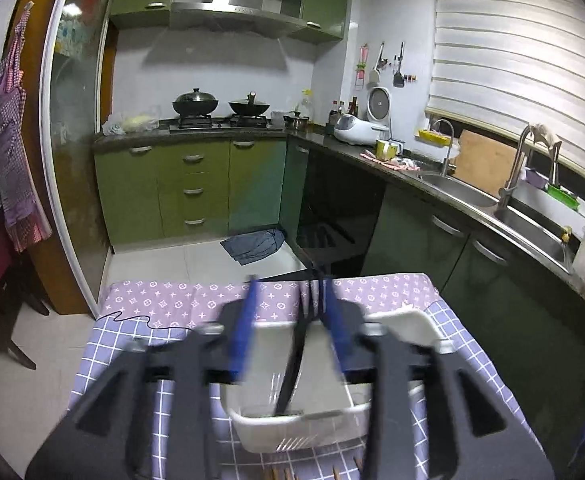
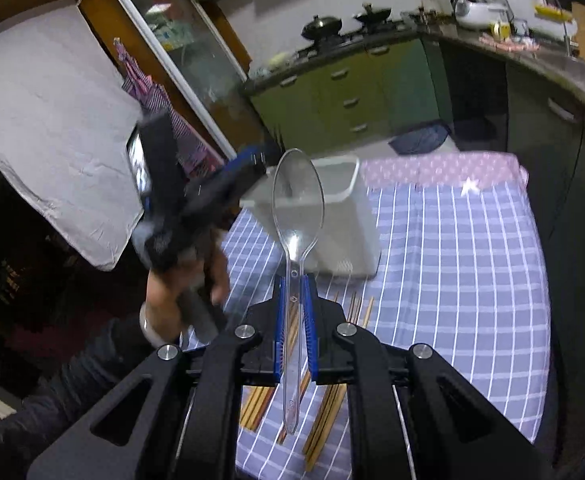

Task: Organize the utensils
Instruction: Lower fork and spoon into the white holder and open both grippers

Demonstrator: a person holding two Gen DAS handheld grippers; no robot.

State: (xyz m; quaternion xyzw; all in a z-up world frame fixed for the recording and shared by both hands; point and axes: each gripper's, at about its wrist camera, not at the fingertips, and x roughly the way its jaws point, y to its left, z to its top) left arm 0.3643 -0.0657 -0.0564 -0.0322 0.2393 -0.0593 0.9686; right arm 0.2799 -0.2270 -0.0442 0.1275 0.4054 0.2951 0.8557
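Observation:
In the left wrist view my left gripper (image 1: 288, 280) hangs open over a white slotted basket (image 1: 292, 420) on the checked tablecloth. Thin black sticks (image 1: 296, 344) stand in the basket between the blue fingers, close to the right one, and the pads do not press on them. My right gripper (image 2: 294, 280) is shut on the handle of a clear plastic spoon (image 2: 298, 192), bowl up, raised above the table. Beyond it I see the basket (image 2: 344, 220) and, blurred, the left gripper (image 2: 252, 162) in a person's hand (image 2: 180, 280). Several wooden chopsticks (image 2: 328, 412) lie on the cloth under the right gripper.
The table (image 2: 452, 280) wears a blue checked cloth with a purple patterned strip (image 1: 164, 300) at its far end. Green cabinets, a stove (image 1: 220, 120) and a sink counter (image 1: 532, 232) ring the floor beyond. A folded dark cloth (image 1: 256, 244) lies on the tiles.

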